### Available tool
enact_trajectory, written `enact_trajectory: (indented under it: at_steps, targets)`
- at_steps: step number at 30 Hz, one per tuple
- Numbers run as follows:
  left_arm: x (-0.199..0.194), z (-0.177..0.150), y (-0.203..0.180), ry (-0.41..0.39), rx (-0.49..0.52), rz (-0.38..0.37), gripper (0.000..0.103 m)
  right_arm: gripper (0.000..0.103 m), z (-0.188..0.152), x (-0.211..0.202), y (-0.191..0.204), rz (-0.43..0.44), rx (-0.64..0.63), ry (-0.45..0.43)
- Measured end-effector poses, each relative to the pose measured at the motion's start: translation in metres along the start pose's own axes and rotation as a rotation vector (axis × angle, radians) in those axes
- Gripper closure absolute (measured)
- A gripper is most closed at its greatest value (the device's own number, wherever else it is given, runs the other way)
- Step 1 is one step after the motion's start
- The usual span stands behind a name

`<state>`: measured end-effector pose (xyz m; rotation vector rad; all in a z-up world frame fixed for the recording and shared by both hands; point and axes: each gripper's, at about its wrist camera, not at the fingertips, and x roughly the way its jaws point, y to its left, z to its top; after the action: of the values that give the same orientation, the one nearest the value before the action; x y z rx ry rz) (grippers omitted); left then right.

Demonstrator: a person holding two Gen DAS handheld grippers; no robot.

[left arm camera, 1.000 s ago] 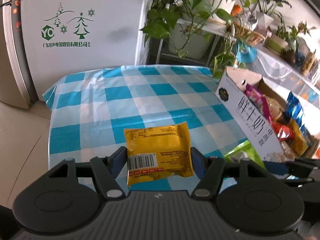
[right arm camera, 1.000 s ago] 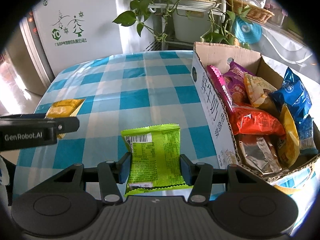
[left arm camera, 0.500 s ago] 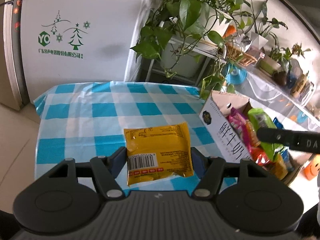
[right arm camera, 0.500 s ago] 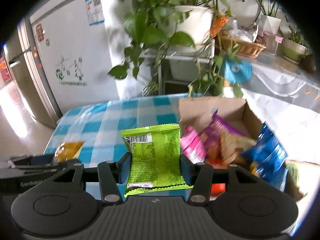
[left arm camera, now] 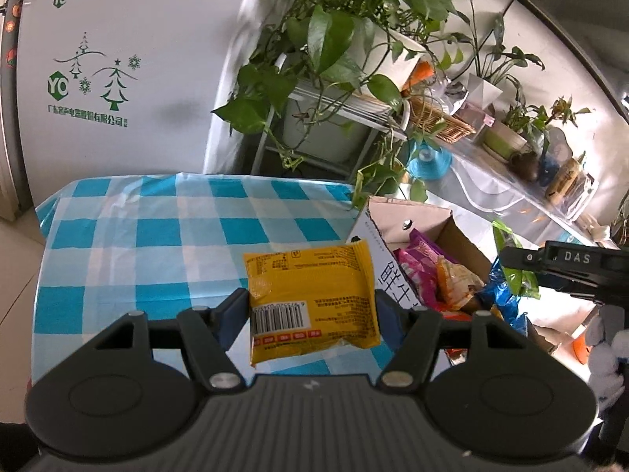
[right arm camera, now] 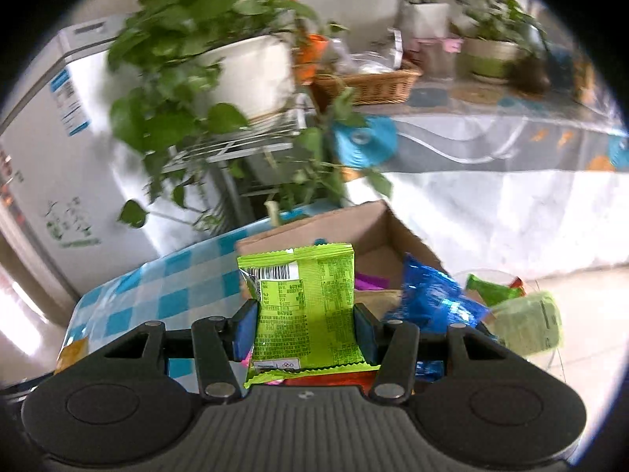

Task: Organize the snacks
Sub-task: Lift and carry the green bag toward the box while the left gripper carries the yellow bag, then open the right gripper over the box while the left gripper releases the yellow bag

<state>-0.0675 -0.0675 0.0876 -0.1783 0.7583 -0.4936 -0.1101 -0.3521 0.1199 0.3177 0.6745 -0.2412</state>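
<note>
My left gripper (left arm camera: 310, 314) is shut on a yellow snack packet (left arm camera: 312, 299), held flat above the blue-checked tablecloth (left arm camera: 157, 244), just left of the cardboard box (left arm camera: 393, 236). My right gripper (right arm camera: 304, 324) is shut on a green snack packet (right arm camera: 304, 310), held upright over the cardboard box (right arm camera: 373, 228), which holds pink, orange and blue packets (right arm camera: 428, 299). In the left wrist view the right gripper's black body (left arm camera: 566, 267) reaches in over the box from the right, with the green packet (left arm camera: 511, 263) showing beside it.
A white fridge (left arm camera: 118, 59) stands behind the table. Potted plants on a wire rack (left arm camera: 334, 78) hang over the table's far right corner. A covered side counter (right arm camera: 491, 149) with a wicker basket runs behind the box. A see-through bin with green packets (right arm camera: 523, 314) stands right of the box.
Both grippers have risen from the table with their packets. The right one has swung right, from above the tablecloth to over the box. The left one has drifted toward the box.
</note>
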Motion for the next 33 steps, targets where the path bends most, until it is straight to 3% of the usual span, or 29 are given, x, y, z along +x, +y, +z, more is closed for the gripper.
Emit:
enact_trajectory:
  at_steps: [14,28,31,33]
  targets:
    - [0.017,0.014,-0.051,0.016,0.048,-0.083,0.036,0.045,0.006,-0.003,-0.035,-0.001,0.182,-0.013]
    - [0.059,0.009,-0.126,0.099,0.12,-0.195,0.032,0.044,0.01,-0.01,-0.052,0.039,0.278,-0.038]
    - [0.068,0.006,-0.143,0.116,0.155,-0.2,0.028,0.037,0.01,-0.011,-0.052,0.041,0.277,-0.039]
    - [0.071,0.005,-0.151,0.132,0.172,-0.2,0.024,0.027,0.009,-0.01,-0.051,0.039,0.274,-0.025]
